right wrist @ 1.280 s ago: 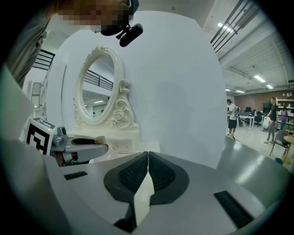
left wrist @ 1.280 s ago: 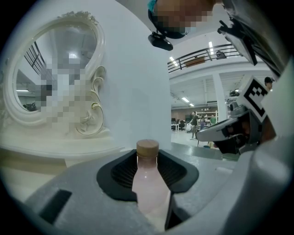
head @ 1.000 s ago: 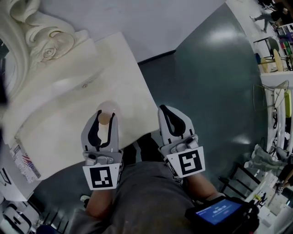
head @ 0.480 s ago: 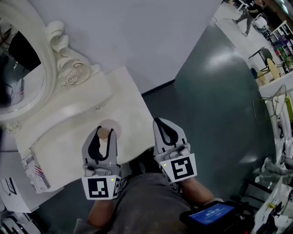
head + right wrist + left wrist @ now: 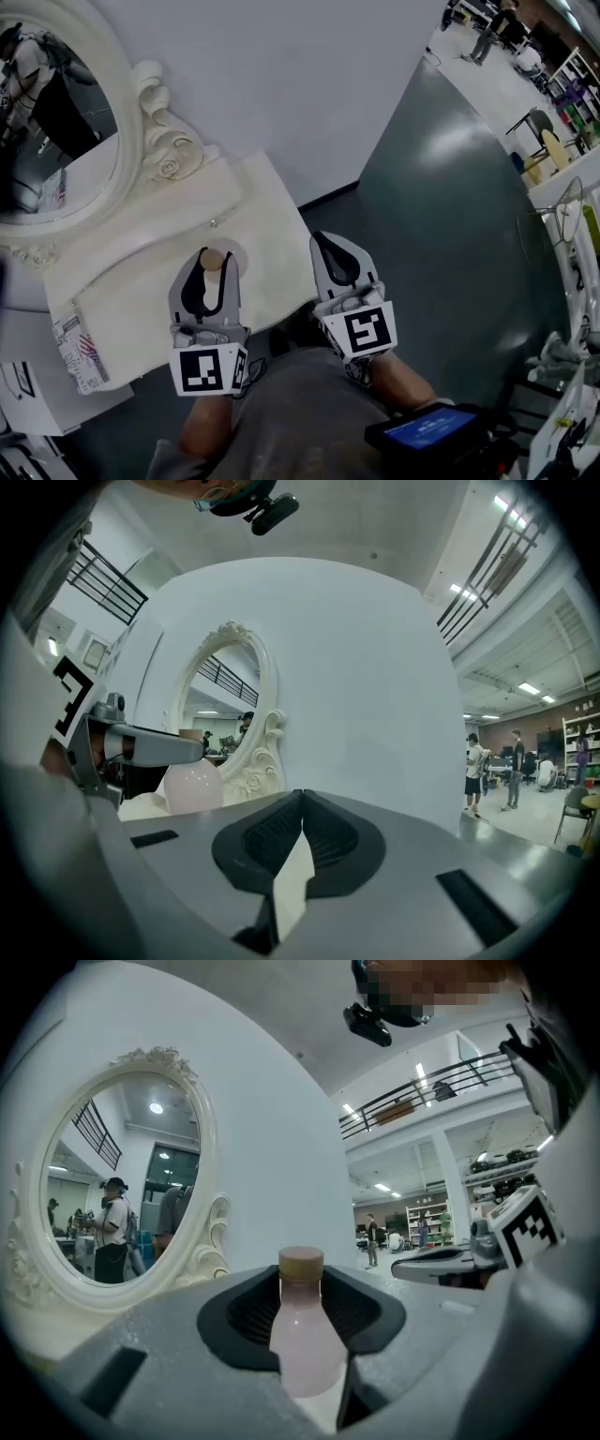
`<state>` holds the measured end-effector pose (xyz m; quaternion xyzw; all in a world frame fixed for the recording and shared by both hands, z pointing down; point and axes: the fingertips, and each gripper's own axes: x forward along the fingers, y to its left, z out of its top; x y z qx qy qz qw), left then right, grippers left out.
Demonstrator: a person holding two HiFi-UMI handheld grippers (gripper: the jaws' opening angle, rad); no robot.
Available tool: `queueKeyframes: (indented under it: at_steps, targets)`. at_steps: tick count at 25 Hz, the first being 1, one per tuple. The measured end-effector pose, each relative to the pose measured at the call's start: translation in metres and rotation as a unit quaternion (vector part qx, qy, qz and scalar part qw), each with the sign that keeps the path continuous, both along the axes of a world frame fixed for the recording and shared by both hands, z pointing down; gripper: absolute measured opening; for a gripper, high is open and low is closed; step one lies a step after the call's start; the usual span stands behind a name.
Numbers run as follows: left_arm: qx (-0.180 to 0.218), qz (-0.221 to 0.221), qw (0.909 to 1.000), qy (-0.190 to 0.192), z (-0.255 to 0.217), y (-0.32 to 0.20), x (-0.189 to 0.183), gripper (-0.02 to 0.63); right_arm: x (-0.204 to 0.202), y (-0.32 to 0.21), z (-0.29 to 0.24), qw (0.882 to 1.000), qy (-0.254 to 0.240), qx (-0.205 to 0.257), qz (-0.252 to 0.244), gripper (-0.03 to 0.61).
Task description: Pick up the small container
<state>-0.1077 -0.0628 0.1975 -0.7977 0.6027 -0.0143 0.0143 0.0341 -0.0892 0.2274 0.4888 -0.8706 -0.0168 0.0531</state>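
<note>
1. Head view: the left tool is clamped on the small container, a pale pink bottle with a tan cap. The bottle sits between the tips and lines up over the front part of the white desk. Can't really judge from up here how high it is over the desk.
2. Same view: the right tool is just beside the left one, off the desk's edge and over the dark floor. Its tips are together with nothing in them. An oval mirror with a carved white frame stands at the back of the desk against the wall.
3. Left gripper view: the bottle stands upright right in the middle of the left tool, with the dark pads hugging both sides of it and the cap sticking up above them. The mirror is behind on the left, with people showing in it. The right tool pokes in from the right.
4. Right gripper view: the right tool has its pads meeting at the tip, so it's closed on nothing. Off to the left you can see the left tool with the rounded pink bottle in it. The mirror is behind against the plain white wall.
</note>
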Motion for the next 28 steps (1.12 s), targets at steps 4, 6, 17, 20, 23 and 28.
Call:
queueKeyframes:
  at_steps: [4, 6, 17, 20, 23, 28]
  targets:
    - [0.002, -0.001, 1.0, 0.006, -0.002, 0.004, -0.004, 0.144, -0.004, 0.003, -0.005, 1.0, 0.002, 0.006, 0.003, 0.012]
    - [0.002, -0.002, 1.0, 0.008, -0.002, 0.005, -0.007, 0.144, -0.007, 0.005, -0.005, 1.0, 0.0, 0.007, 0.001, 0.012]
    - [0.004, -0.01, 0.9999, 0.01, -0.005, 0.003, -0.015, 0.144, -0.013, 0.008, -0.004, 1.0, 0.011, 0.012, -0.003, 0.012]
    - [0.005, -0.011, 0.9999, 0.012, -0.005, 0.002, -0.015, 0.144, -0.013, 0.008, -0.003, 1.0, 0.011, 0.012, -0.004, 0.012]
    - [0.006, -0.009, 0.9999, 0.011, -0.005, 0.003, -0.014, 0.144, -0.013, 0.008, -0.002, 1.0, 0.01, 0.013, -0.005, 0.012]
    - [0.004, -0.007, 0.9999, 0.009, -0.005, 0.003, -0.012, 0.144, -0.013, 0.009, -0.002, 1.0, 0.014, 0.011, -0.007, 0.012]
